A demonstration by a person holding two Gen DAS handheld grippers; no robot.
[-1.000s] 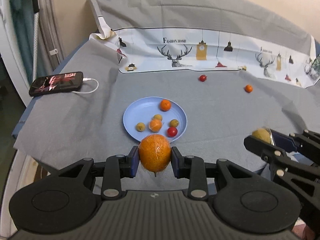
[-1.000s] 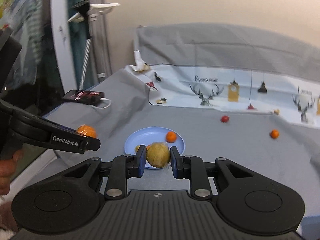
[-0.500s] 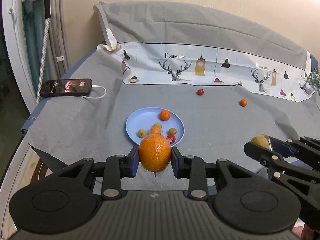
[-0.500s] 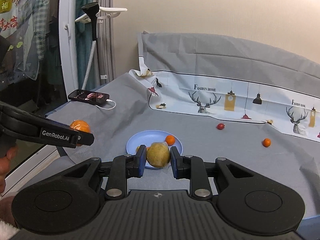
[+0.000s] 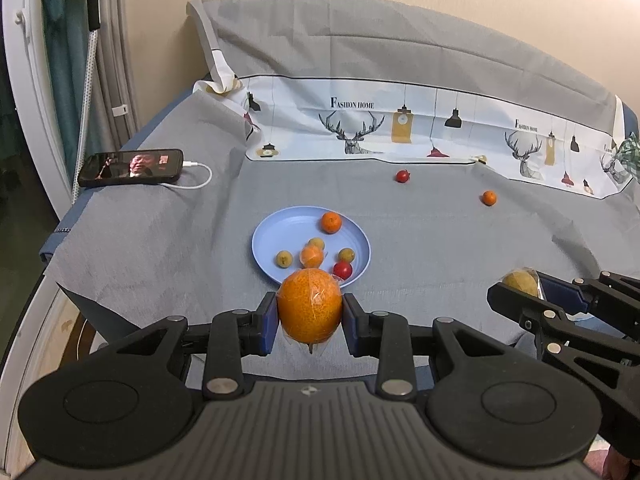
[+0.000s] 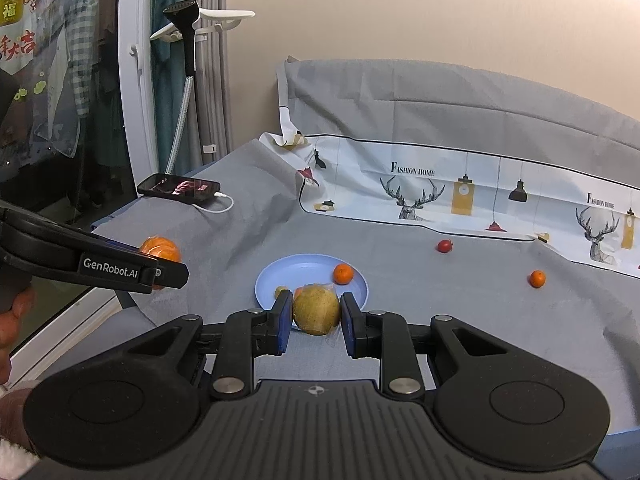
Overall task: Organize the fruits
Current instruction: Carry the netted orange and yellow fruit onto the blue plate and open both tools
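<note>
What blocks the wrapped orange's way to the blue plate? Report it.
Nothing visible does. The left gripper holds the wrapped orange just short of the blue plate, with only bare grey cloth between. The plate's near half already holds small fruits, while its far left part is bare.

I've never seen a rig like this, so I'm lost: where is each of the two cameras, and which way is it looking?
Left wrist: on the left gripper, looking forward and down past the wrapped large orange in its fingers at the round blue plate.
Right wrist: on the right gripper, gripping a wrapped yellow-brown fruit; a hand shows.
Shared: plate, black phone, each other's gripper.
</note>
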